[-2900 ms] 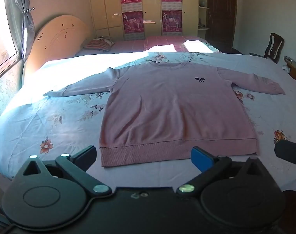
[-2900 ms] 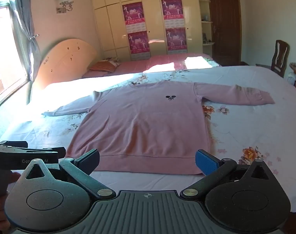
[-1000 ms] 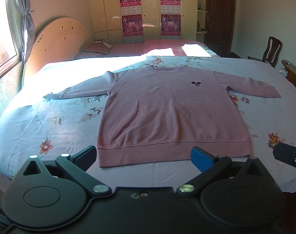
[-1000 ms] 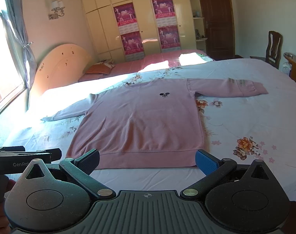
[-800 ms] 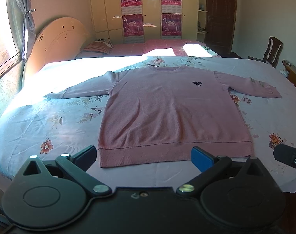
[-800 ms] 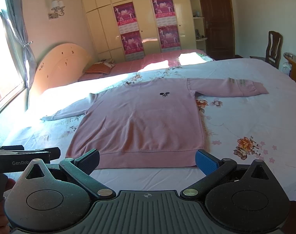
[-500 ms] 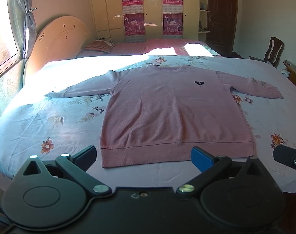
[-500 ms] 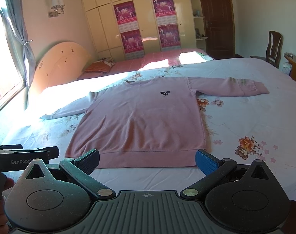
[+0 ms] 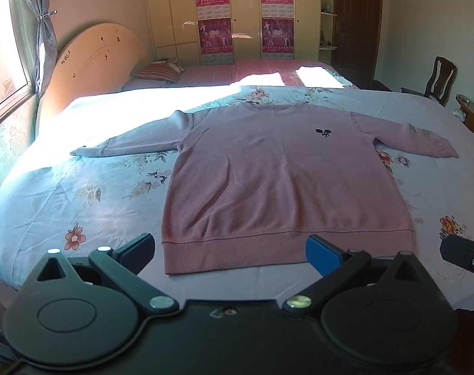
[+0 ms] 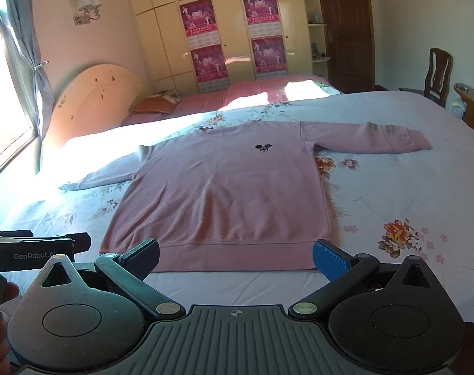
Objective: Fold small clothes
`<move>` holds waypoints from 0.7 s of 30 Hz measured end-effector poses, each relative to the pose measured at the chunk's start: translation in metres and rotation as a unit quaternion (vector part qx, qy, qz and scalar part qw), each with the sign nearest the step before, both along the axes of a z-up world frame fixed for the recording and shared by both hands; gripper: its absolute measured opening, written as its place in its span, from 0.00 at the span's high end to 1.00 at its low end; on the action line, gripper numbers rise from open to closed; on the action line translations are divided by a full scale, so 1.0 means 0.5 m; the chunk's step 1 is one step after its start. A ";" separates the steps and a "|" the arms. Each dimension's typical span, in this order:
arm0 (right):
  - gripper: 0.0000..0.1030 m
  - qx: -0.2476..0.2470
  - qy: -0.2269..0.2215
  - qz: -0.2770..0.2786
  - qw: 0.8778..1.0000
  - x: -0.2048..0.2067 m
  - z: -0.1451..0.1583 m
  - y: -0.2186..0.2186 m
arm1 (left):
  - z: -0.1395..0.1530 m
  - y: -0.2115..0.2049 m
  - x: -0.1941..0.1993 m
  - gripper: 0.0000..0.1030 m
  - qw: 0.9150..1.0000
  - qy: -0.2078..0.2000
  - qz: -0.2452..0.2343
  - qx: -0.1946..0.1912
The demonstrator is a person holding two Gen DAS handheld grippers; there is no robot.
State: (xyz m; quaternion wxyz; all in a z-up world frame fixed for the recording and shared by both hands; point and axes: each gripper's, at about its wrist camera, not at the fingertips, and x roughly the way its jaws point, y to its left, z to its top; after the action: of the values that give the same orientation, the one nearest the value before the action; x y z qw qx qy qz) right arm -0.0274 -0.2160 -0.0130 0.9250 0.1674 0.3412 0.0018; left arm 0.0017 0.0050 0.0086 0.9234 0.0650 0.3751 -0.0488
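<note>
A pink long-sleeved sweater (image 9: pixel 277 181) lies flat and face up on the bed, both sleeves spread out, hem towards me. It also shows in the right wrist view (image 10: pixel 224 197). My left gripper (image 9: pixel 230 251) is open and empty, hovering just in front of the hem. My right gripper (image 10: pixel 235 257) is open and empty, also just short of the hem. The left gripper's body (image 10: pixel 34 251) shows at the left edge of the right wrist view.
The bed has a pale floral sheet (image 9: pixel 81 193) with sunlight across its far left. A curved wooden headboard (image 9: pixel 90 62) stands at the left, a wardrobe (image 9: pixel 237 15) at the back, a wooden chair (image 9: pixel 440 78) at the right.
Both grippers have drifted slightly; the sweater sits a little lower and nearer in the views. Nothing has been grasped, and the sweater lies as before.
</note>
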 end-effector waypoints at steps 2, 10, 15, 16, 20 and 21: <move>0.00 -0.001 0.002 -0.003 1.000 0.006 -0.004 -0.001 | -0.002 0.001 0.009 0.00 1.000 0.001 0.000 -0.001; 0.00 -0.006 0.012 -0.021 1.000 0.046 -0.021 -0.009 | -0.011 0.002 0.063 0.00 1.000 0.010 -0.006 0.001; 0.00 -0.009 0.024 -0.044 0.999 0.087 -0.042 -0.022 | -0.027 0.001 0.123 0.00 1.000 0.016 -0.013 0.003; 0.00 -0.011 0.024 -0.050 0.998 0.096 -0.047 -0.026 | -0.030 0.001 0.136 0.00 1.000 0.017 -0.014 0.004; 0.00 -0.019 0.022 -0.075 0.997 0.137 -0.065 -0.038 | -0.049 0.003 0.208 0.01 0.999 0.023 -0.027 -0.006; 0.00 -0.020 0.023 -0.082 0.996 0.153 -0.070 -0.043 | -0.053 0.004 0.226 0.01 0.999 0.024 -0.032 -0.010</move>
State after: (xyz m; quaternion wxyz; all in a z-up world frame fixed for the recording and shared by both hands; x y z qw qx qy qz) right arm 0.0492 -0.2376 -0.0479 0.9171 0.1765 0.3474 -0.0845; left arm 0.1150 0.0070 -0.0177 0.9126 0.0669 0.3947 -0.0837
